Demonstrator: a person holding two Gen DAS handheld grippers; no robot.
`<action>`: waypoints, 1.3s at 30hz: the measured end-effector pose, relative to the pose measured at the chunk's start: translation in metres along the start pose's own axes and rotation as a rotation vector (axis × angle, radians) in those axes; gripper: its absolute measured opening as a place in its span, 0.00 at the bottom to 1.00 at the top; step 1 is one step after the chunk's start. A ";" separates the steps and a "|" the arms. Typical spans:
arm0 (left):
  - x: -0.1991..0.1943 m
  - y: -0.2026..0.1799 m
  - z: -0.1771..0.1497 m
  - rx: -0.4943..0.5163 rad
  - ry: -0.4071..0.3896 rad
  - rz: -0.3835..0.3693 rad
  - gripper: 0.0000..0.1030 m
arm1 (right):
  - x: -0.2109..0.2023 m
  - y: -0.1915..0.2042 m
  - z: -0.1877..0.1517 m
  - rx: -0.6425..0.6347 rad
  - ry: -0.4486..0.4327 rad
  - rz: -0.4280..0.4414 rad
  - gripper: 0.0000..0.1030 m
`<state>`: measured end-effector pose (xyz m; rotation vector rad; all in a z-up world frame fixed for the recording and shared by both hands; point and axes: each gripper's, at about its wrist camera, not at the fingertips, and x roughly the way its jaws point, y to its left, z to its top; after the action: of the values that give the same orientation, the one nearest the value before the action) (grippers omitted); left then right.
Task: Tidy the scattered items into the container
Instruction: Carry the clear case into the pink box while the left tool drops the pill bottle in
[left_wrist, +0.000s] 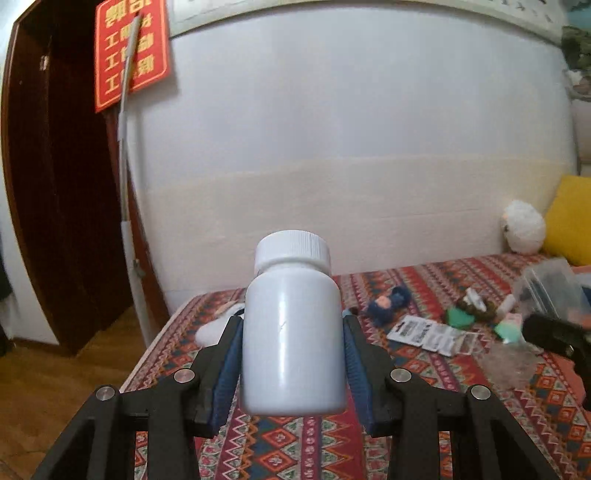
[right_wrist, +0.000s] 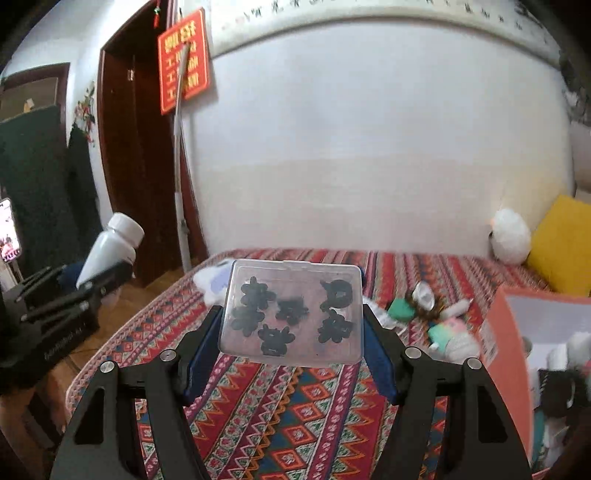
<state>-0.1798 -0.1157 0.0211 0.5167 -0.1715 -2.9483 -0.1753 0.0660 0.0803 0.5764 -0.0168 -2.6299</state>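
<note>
Step in hand: both grippers carry a load above the patterned cloth (right_wrist: 295, 417) — items lifted, not yet put away.
Left gripper (left_wrist: 293, 354): pinching a white bottle (left_wrist: 291, 332) by its body, cap up, held clear of the cloth.
Right gripper (right_wrist: 291, 332): pressed against the side edges of a clear flat case (right_wrist: 291, 314), held in the air.
Case contents: several small dark clips, loose inside; lid appears closed.
Container: an orange box (right_wrist: 517, 369) at the right edge of the right wrist view, open-topped, already holding a few things too blurred to name.
Next move: likely a carry rightward to the box — the case, being nearer, probably first.
Left on the cloth: a green-and-brown cluster (right_wrist: 417, 306) and flat packets (left_wrist: 428, 334).
</note>
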 end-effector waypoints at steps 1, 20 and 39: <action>-0.004 -0.003 0.001 0.007 -0.002 -0.005 0.44 | -0.005 0.000 0.002 -0.003 -0.013 -0.005 0.71; -0.026 -0.133 0.039 0.070 -0.031 -0.348 0.44 | -0.101 -0.133 0.016 0.174 -0.198 -0.263 0.71; 0.018 -0.351 0.054 0.219 0.044 -0.630 0.88 | -0.126 -0.314 -0.025 0.475 -0.101 -0.501 0.93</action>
<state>-0.2575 0.2310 0.0174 0.7882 -0.3957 -3.5443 -0.1957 0.4049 0.0744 0.6671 -0.6171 -3.1602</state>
